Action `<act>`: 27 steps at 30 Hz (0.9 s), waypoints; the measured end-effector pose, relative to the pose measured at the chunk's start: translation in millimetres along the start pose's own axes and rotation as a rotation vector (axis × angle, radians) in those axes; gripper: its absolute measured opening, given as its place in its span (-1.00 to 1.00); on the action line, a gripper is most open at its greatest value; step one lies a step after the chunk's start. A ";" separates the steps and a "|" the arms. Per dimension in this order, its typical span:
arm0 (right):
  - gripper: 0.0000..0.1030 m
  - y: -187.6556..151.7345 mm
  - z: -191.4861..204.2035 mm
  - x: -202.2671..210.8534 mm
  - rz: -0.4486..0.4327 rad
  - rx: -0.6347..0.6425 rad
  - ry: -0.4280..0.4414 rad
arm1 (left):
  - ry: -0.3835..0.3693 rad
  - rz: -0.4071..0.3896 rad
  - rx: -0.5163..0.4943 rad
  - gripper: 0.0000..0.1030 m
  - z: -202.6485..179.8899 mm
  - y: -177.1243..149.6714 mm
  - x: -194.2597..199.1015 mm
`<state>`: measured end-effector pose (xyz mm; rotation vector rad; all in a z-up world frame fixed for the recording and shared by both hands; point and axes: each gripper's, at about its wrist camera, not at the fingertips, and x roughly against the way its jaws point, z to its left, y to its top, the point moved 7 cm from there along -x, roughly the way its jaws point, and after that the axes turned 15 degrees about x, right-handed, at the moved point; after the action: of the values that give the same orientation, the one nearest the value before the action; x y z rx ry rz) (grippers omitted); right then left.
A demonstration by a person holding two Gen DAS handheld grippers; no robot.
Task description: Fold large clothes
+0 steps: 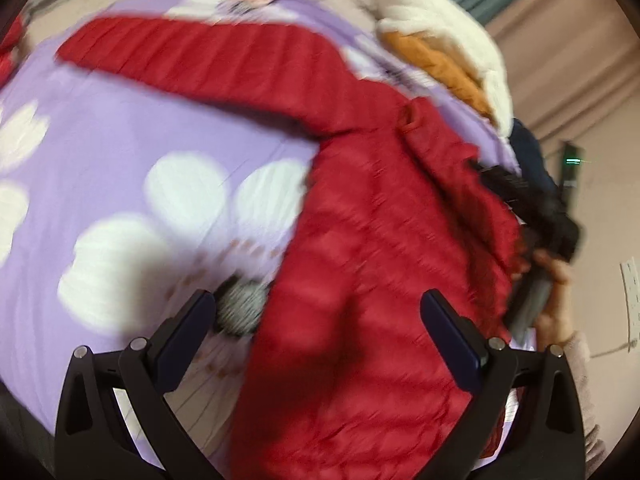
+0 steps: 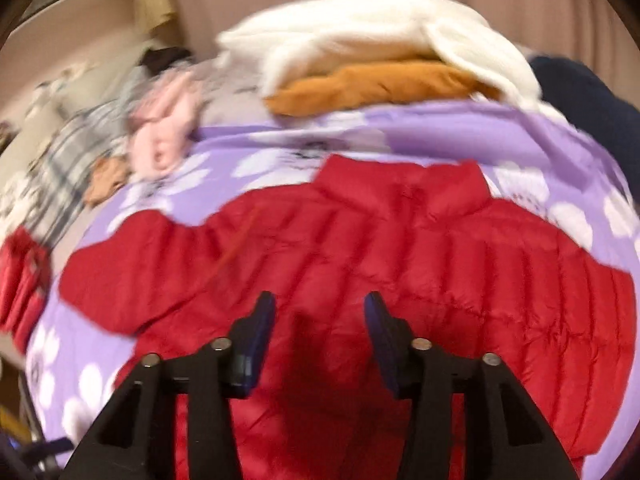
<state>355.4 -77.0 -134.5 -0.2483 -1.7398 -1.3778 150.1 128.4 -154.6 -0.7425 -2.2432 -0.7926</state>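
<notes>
A red quilted puffer jacket (image 1: 376, 264) lies spread on a purple bedspread with white flowers (image 1: 120, 148). One sleeve stretches far to the upper left in the left wrist view. My left gripper (image 1: 320, 304) is open and hovers just above the jacket's lower body, holding nothing. In the right wrist view the jacket (image 2: 400, 248) lies with its collar at the far side and a sleeve out to the left. My right gripper (image 2: 320, 304) is open above the jacket's middle, holding nothing. Both views are motion-blurred.
A pile of white and orange clothes (image 2: 372, 64) sits at the far edge of the bed. Pink clothing (image 2: 164, 136) and a plaid item lie at the left. Another red garment (image 2: 20, 280) is at the bed's left edge. A dark garment (image 2: 592, 108) sits far right.
</notes>
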 end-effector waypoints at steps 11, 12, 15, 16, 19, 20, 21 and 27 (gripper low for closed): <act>-0.33 -24.6 16.9 7.4 -0.016 0.012 0.117 | -0.299 0.134 -0.062 0.98 -125.0 61.7 -67.3; -0.33 -27.2 12.2 17.1 -0.033 0.002 0.117 | -0.306 0.151 -0.057 0.98 -133.2 68.5 -79.8; -0.33 -40.3 -3.8 43.5 -0.077 -0.011 0.133 | -0.288 0.185 -0.028 0.97 -142.8 82.3 -110.4; -0.33 -44.7 -9.9 49.1 -0.083 -0.012 0.129 | -0.274 0.201 0.002 0.96 -142.8 86.7 -124.3; -0.33 -66.3 -22.0 67.4 -0.101 -0.038 0.127 | -0.296 0.213 0.057 0.82 -143.1 98.0 -138.2; -0.33 -73.9 -26.8 71.6 -0.103 -0.050 0.130 | -0.316 0.197 0.061 0.82 -147.2 101.6 -137.4; -0.33 -79.9 -31.2 73.8 -0.100 -0.061 0.123 | -0.332 0.172 0.043 0.81 -153.6 104.7 -135.6; -0.33 -109.0 -59.9 87.0 -0.102 -0.185 0.103 | -0.151 0.168 -0.009 0.50 -147.4 112.7 -172.9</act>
<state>265.5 -198.7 -146.5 -0.1887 -1.5606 -1.6002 391.4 50.2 -149.9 -1.0104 -2.2734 -0.6854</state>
